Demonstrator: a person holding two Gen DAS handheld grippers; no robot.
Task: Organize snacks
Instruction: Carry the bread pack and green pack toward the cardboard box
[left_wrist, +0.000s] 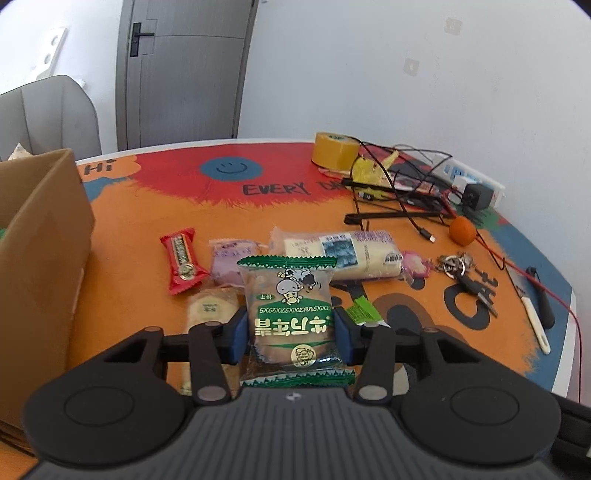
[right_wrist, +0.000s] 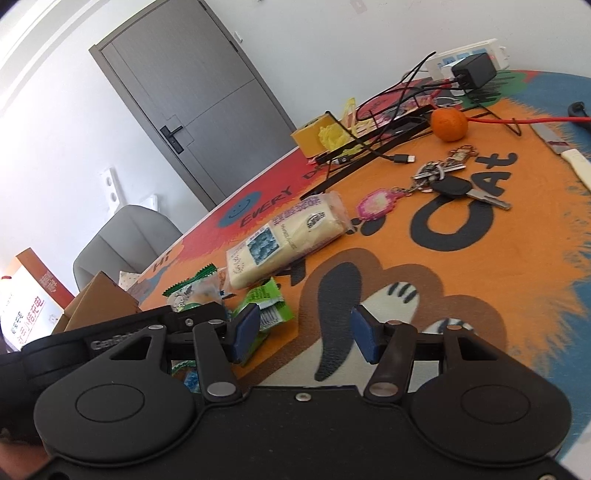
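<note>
Left claw (left_wrist: 291, 332) around green biscuit packet (left_wrist: 290, 314)

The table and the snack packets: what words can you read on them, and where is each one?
"Hi" on the tablecloth, near the cardboard box.
"EVERY" on the tablecloth, below the blue smiley face.
"CAt" on the tablecloth, by the keys.
Chinese writing, upside down, on the green snack packet in the left claw.
Too blurred to read: the red candy bar, the long white packet.
</note>
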